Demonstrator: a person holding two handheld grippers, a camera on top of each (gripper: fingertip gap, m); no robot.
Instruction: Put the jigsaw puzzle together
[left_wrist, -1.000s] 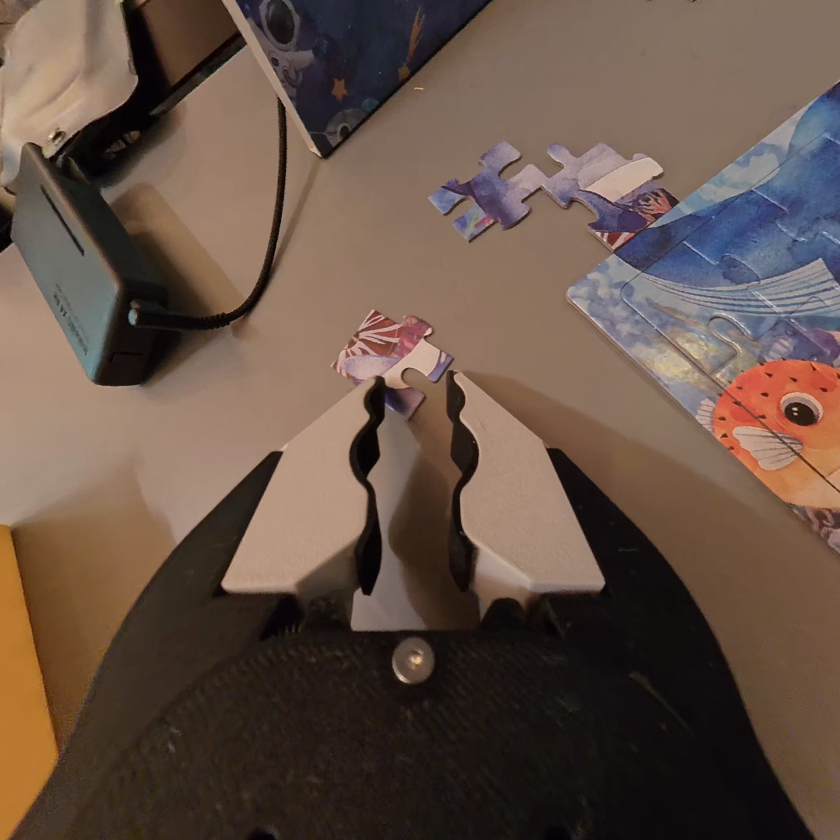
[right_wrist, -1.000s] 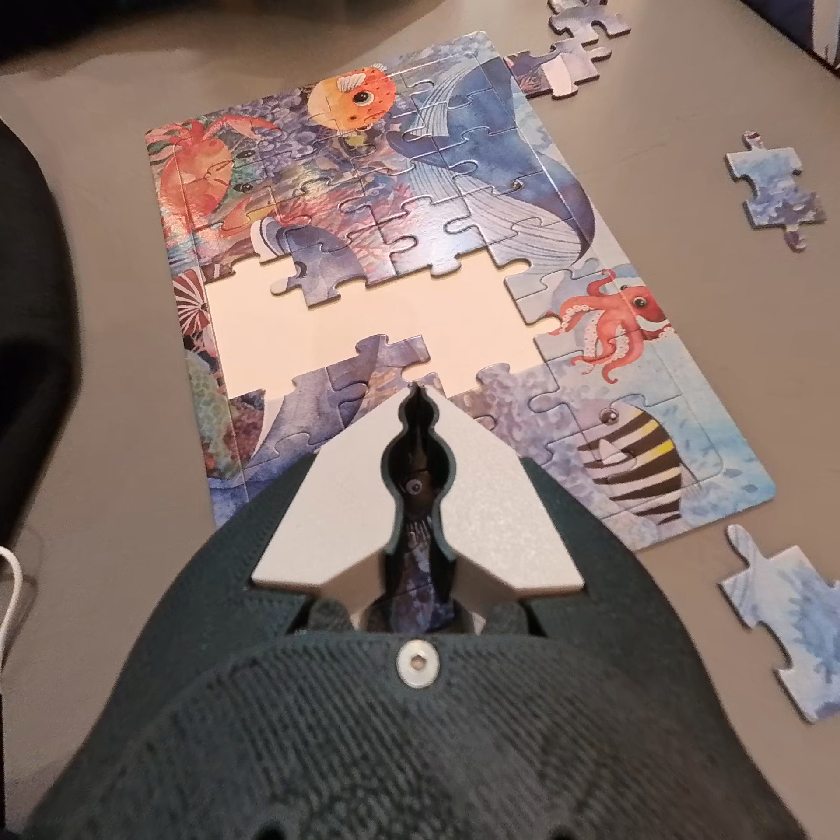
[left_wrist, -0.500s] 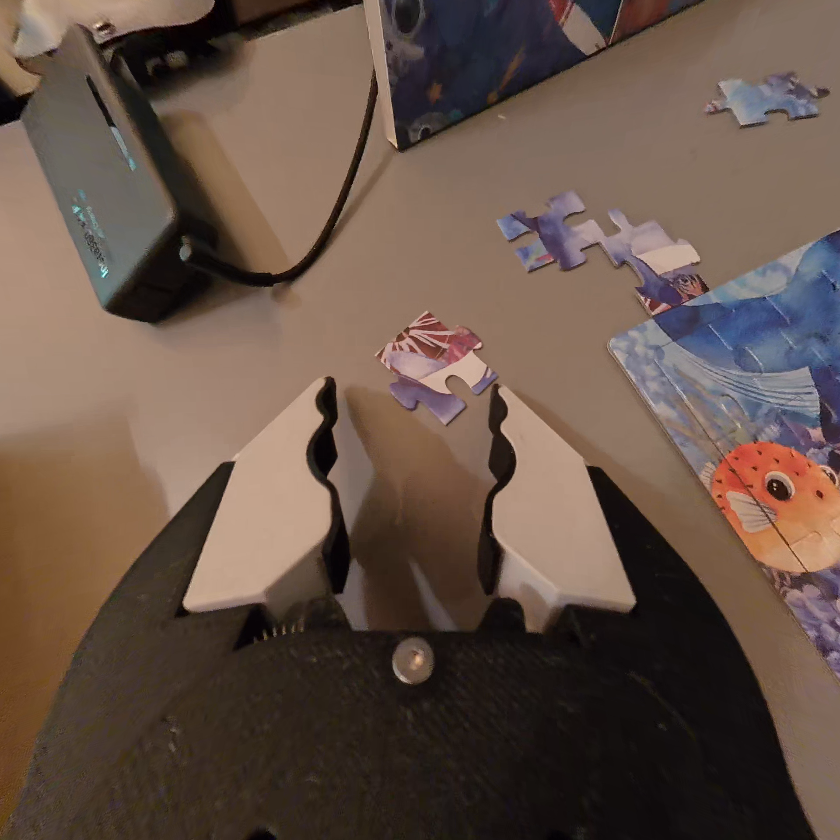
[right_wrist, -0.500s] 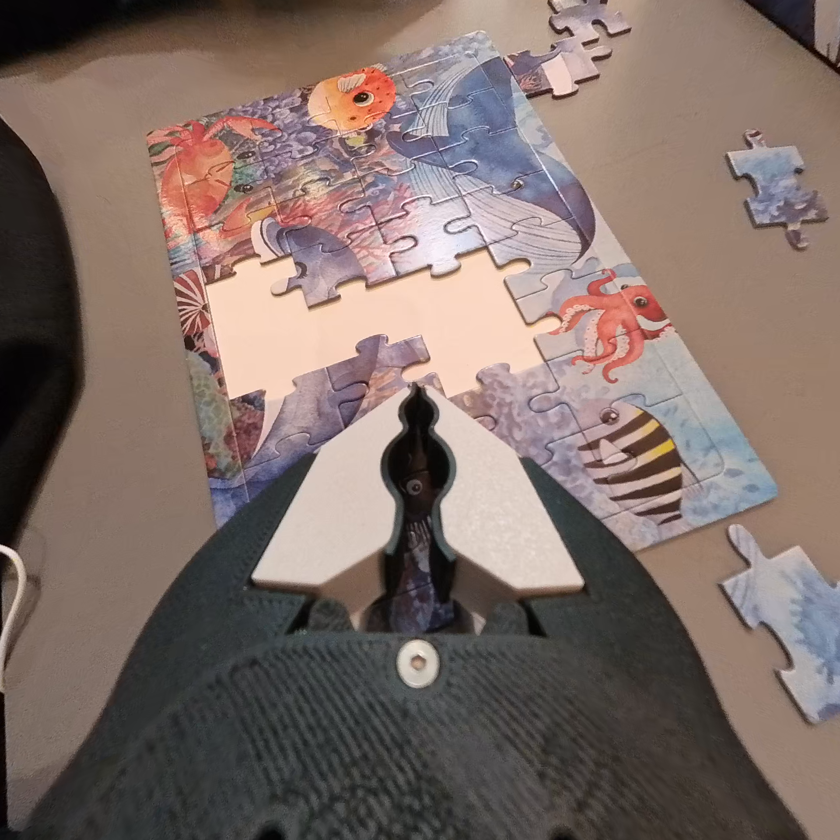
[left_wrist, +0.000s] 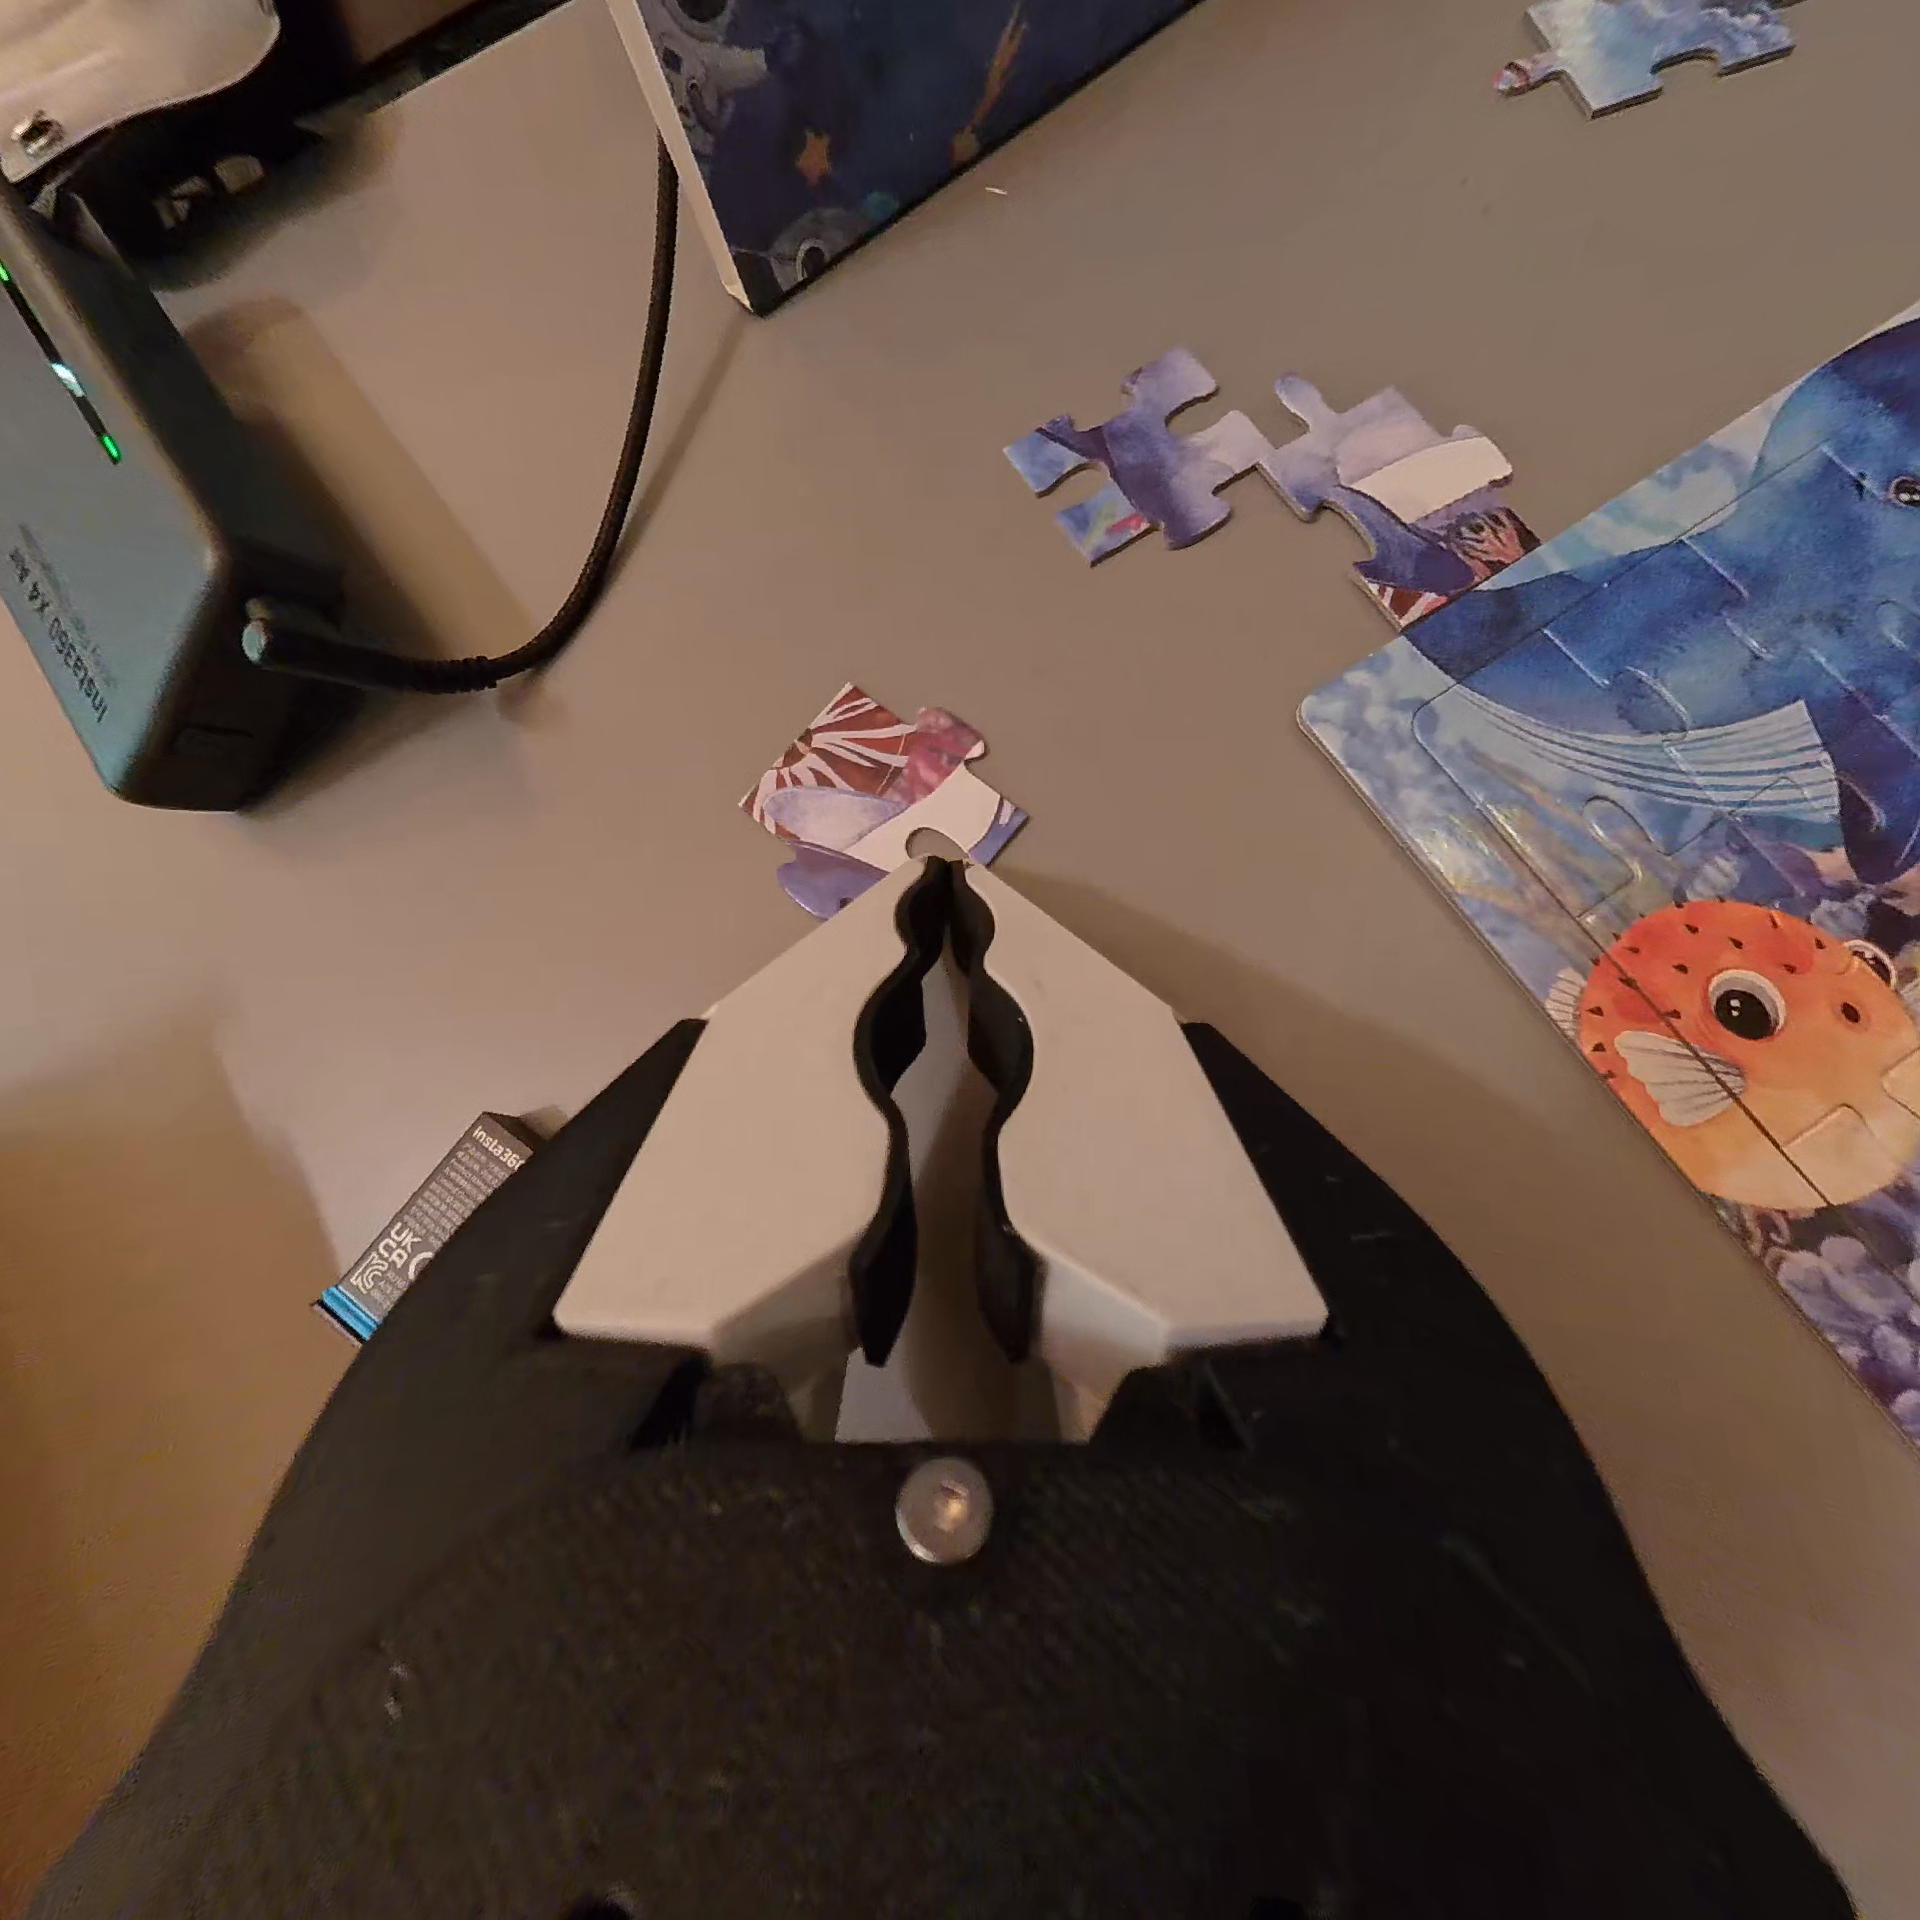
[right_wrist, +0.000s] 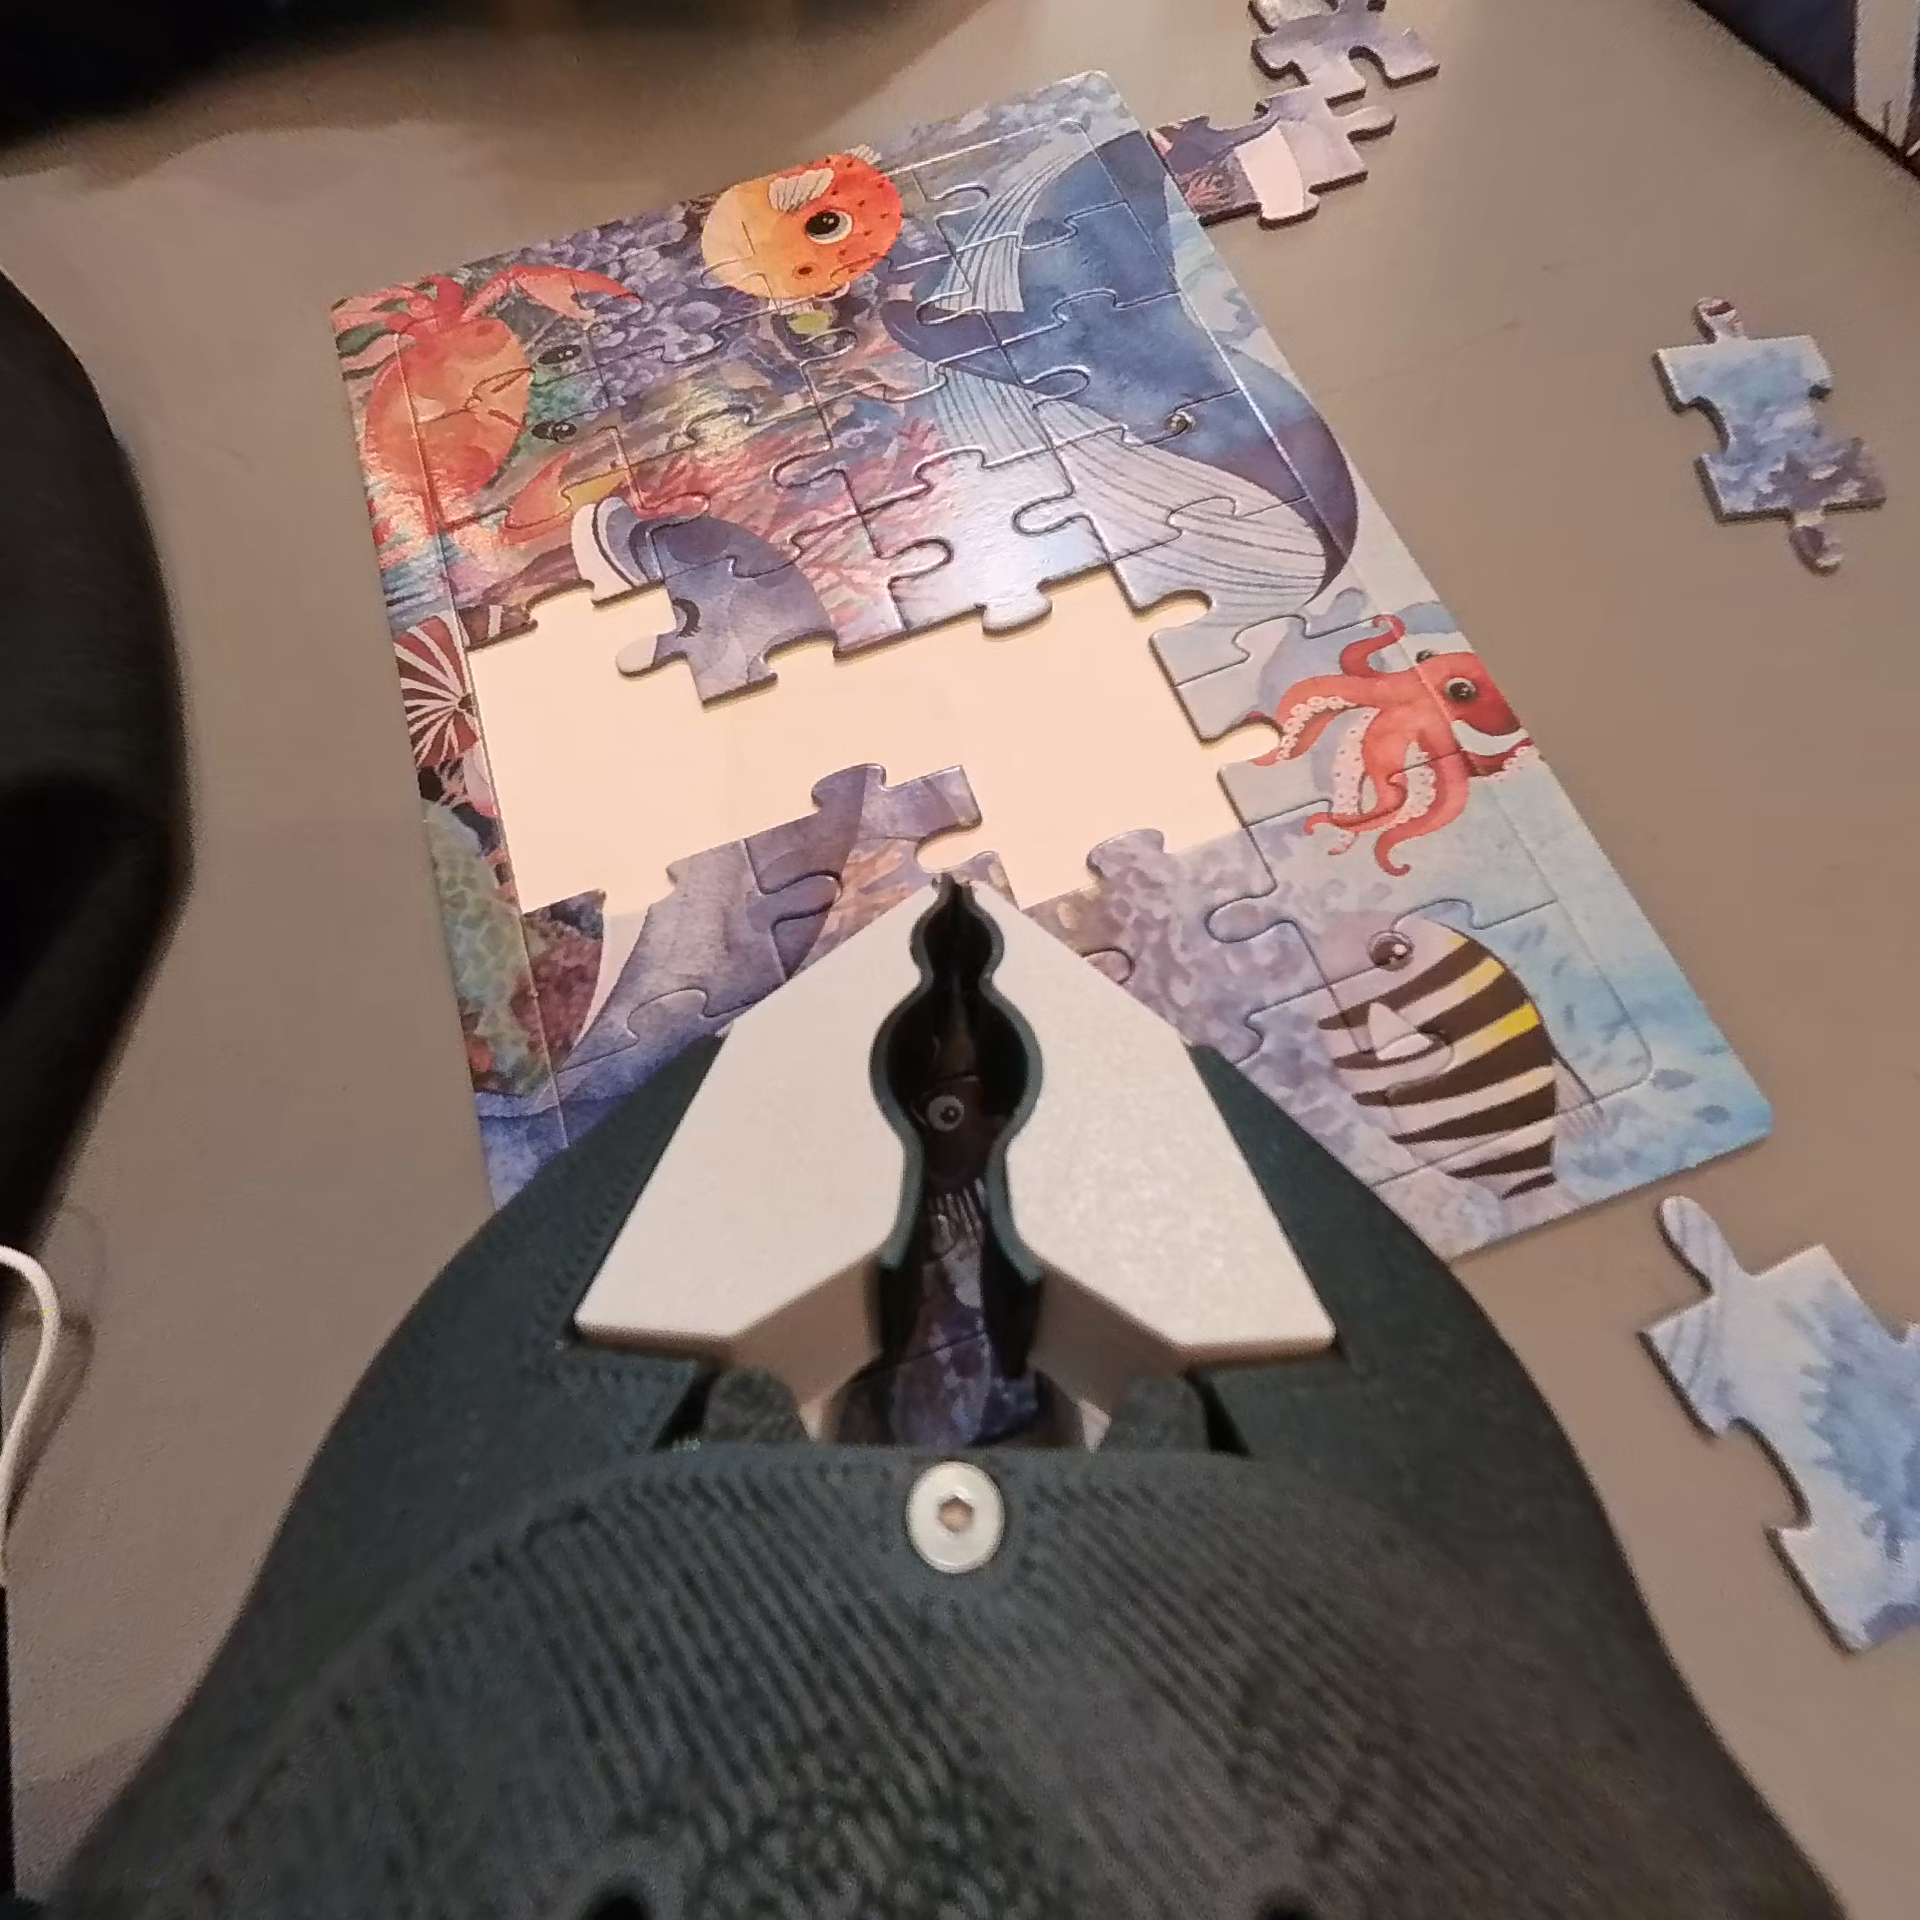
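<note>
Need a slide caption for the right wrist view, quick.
Shut right gripper poised over a partly assembled sea-life jigsaw puzzle, its middle gap unfilled.

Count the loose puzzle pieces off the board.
5: red-and-purple piece at the left gripper, two pieces by the board's whale corner, a pale-blue piece farther out, another pale-blue piece near the striped fish. More may lie out of view.
</note>
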